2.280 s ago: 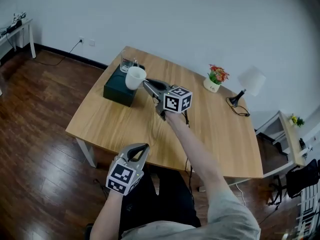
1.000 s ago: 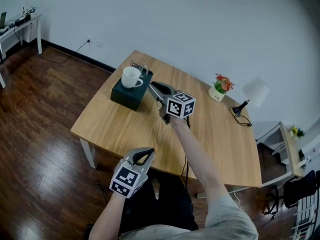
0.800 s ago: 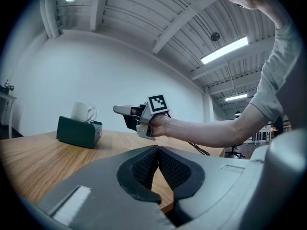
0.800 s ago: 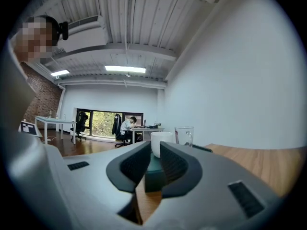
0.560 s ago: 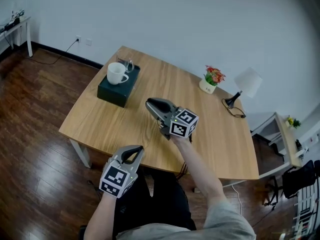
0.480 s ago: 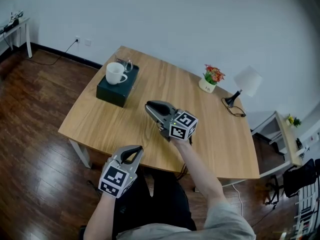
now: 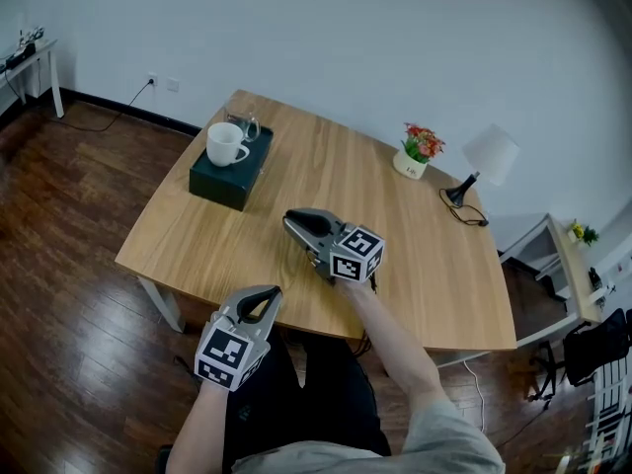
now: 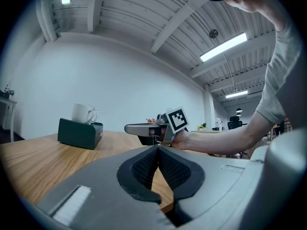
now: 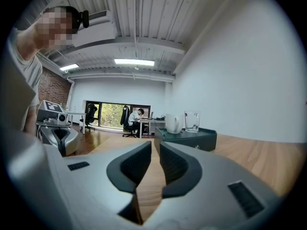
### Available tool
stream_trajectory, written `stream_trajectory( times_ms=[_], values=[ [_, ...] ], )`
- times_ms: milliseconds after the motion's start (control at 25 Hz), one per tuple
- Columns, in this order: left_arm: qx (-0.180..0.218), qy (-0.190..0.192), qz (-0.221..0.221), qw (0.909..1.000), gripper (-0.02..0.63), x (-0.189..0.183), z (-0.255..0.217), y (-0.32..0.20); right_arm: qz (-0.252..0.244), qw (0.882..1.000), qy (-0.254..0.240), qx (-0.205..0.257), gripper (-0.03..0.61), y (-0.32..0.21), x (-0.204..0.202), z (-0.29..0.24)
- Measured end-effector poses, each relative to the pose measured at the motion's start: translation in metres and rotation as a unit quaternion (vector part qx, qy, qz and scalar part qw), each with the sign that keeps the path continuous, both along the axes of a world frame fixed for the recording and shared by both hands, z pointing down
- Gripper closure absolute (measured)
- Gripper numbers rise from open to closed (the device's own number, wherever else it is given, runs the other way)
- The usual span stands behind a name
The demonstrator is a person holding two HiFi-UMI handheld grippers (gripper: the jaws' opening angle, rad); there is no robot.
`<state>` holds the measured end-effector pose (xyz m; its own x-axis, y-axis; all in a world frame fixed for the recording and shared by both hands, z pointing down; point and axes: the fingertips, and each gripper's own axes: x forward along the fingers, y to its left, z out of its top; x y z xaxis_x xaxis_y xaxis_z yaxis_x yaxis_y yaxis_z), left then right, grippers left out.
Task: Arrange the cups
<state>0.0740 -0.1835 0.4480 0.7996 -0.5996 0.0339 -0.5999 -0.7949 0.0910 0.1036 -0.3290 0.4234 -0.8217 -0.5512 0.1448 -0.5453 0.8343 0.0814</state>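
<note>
A white mug (image 7: 225,144) stands on a dark green box (image 7: 229,174) at the table's far left corner. A clear glass cup (image 7: 240,124) stands just behind the mug on the same box. My right gripper (image 7: 292,222) hovers over the middle of the table, well clear of the box. Its jaws are closed to a thin slit with nothing between them (image 9: 156,146). The right gripper view shows the mug (image 9: 171,123) and glass (image 9: 192,120) side by side ahead. My left gripper (image 7: 261,298) is shut and empty at the near table edge (image 8: 157,148).
A small flower pot (image 7: 419,153) and a white desk lamp (image 7: 481,164) with its cable stand at the far right of the wooden table (image 7: 434,265). Dark wood floor surrounds the table. A person sits at a distant desk (image 9: 132,123).
My right gripper carried the white mug to the box, set it down beside the glass, let go and drew back to mid-table. The left gripper barely moved.
</note>
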Motion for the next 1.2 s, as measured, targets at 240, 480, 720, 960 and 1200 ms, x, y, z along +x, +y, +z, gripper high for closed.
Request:
stream_trajectory(
  times_ms=[240,480,720,960,1200],
  values=[
    [0.000,0.001,0.000,1.0000,0.609,0.001,0.000,0.000,0.001,1.000,0.007,-0.006,0.522,-0.002,-0.002,0.011],
    [0.000,-0.001,0.001,1.0000,0.609,0.001,-0.001,0.001,0.006,1.000,0.011,-0.009,0.522,-0.004,-0.001,0.017],
    [0.002,-0.001,-0.002,1.0000,0.609,0.000,0.001,0.001,0.011,1.000,0.007,-0.010,0.525,-0.006,0.002,0.017],
    [0.001,0.002,0.000,1.0000,0.609,0.002,-0.002,0.002,0.013,1.000,0.013,-0.008,0.525,-0.005,0.002,0.018],
    [0.002,0.000,-0.001,1.0000,0.609,0.002,-0.002,0.002,0.018,1.000,0.017,-0.009,0.525,-0.005,0.003,0.018]
  ],
)
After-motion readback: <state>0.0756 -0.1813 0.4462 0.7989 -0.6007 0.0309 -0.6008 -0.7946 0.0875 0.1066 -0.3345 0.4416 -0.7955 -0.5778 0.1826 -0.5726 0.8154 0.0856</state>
